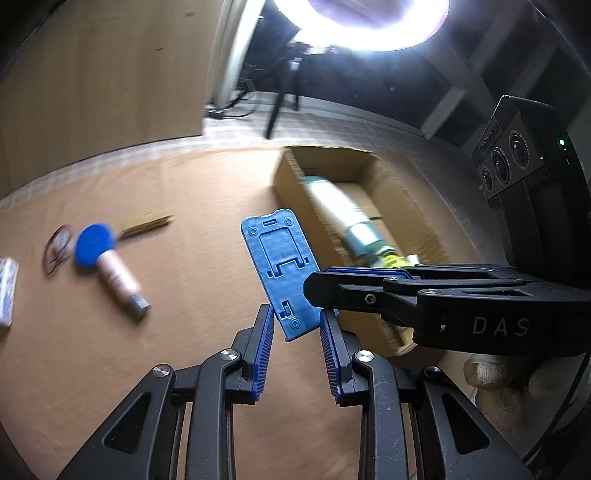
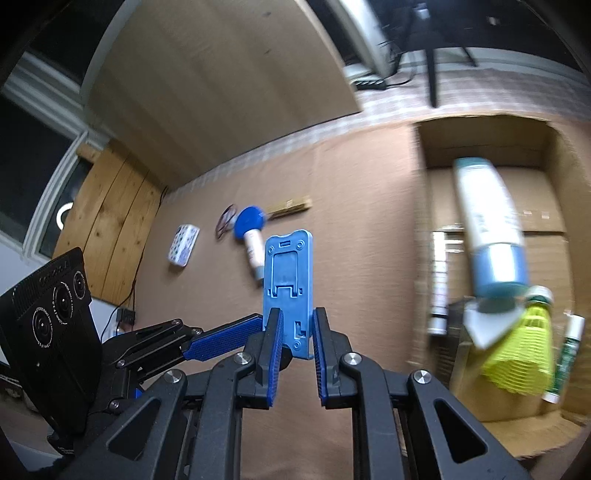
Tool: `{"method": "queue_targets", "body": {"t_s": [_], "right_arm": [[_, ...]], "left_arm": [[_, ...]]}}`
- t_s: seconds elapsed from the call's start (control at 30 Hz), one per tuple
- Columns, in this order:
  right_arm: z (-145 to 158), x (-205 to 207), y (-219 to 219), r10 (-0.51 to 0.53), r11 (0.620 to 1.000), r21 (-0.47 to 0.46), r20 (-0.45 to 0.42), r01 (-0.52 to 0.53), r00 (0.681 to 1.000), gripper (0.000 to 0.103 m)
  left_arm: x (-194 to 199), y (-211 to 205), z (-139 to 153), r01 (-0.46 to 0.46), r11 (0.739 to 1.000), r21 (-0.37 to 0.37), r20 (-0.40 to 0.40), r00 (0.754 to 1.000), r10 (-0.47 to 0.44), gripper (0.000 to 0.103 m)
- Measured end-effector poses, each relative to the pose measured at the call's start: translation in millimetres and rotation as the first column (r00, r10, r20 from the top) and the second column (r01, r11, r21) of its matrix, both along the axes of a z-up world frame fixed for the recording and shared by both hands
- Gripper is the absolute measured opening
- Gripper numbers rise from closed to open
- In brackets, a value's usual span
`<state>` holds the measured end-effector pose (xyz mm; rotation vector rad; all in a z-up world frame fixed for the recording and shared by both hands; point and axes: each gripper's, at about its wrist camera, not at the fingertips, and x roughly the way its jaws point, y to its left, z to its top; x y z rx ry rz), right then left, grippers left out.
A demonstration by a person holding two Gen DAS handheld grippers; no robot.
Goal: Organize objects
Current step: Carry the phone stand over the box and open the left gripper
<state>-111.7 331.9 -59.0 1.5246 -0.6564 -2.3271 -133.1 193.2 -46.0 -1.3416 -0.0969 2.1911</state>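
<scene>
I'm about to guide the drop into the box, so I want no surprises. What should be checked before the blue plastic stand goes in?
1. Right hand-held gripper shut on the blue stand: ok.
2. Left hand-held gripper shut on the same stand's lower end: ok.
3. Cardboard box open on top: ok.
4. Free room inside beside the white tube and yellow shuttlecock: cannot tell, blurred.
5. Stand over the box: not ok, it is beside it.

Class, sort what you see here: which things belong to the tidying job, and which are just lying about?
Job:
blue stand, held by both grippers, left and right
box
tube
glasses
packet

Lying about:
ring light
cable
</scene>
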Motion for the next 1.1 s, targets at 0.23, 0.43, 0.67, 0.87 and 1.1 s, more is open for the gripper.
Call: {"method": "queue_targets", "body": {"t_s": [0.23, 0.43, 0.67, 0.87, 1.1], "right_arm": [[3, 22, 46, -0.078, 0.997, 0.016, -0.004, 0.078, 0.997, 0.015], [0, 39, 78, -0.128, 0.992, 0.018, 0.002, 0.128, 0.992, 0.015], [-7, 54, 106, -0.172, 0.985, 0.019, 0.016, 0.172, 0.985, 0.015], [-8, 60, 115, -0.183, 0.983, 0.018, 0.016, 0.183, 0.983, 0.015], [-3, 63, 115, -0.213, 0.972, 0.093, -0.023, 0.214, 0.977, 0.041]], "left_arm": [[2, 53, 1, 0.077, 0.997, 0.01, 0.0, 0.997, -0.077, 0.028], [7, 90, -3, 0.13, 0.991, 0.009, 0.005, 0.991, -0.13, 0.028], [10, 120, -10, 0.174, 0.985, 0.003, 0.014, 0.985, -0.174, 0.028], [12, 132, -12, 0.19, 0.982, -0.012, 0.015, 0.982, -0.19, 0.034], [11, 123, -11, 0.156, 0.986, -0.051, 0.001, 0.988, -0.156, 0.057]]}}
